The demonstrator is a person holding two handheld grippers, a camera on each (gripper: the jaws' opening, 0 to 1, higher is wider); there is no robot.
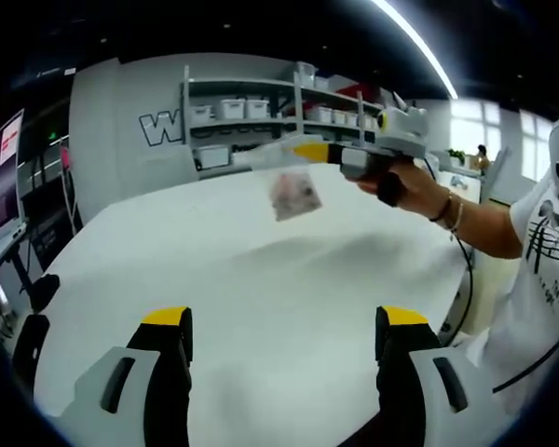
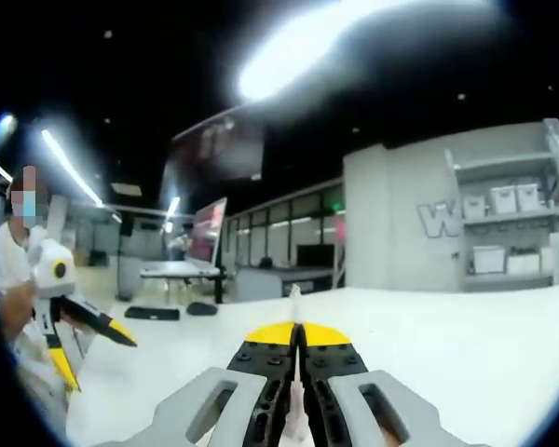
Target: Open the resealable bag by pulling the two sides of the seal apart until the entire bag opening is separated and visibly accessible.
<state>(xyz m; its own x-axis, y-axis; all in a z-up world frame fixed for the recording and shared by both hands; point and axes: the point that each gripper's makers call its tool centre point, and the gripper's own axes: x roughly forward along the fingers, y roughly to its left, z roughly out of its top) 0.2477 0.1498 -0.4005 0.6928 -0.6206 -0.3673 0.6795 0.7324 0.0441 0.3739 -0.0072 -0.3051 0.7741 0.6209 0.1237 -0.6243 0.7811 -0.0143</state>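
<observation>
Large white table (image 1: 261, 279) w/ rounded edge, spans lower half of left gripper view. Grey wall (image 1: 121, 121) at 11 o'clock w/ big white lettering. Shelving unit (image 1: 279, 102) at 12 o'clock, holds white bins (image 1: 231, 109). Ceiling dark; strip light (image 1: 415, 42) at 1 o'clock. Bright windows (image 1: 466, 126) at 3 o'clock.

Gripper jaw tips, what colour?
Yellow tips on grey and black bodies. Clearest in the left gripper view, on the open left gripper; the right gripper matches.
</observation>
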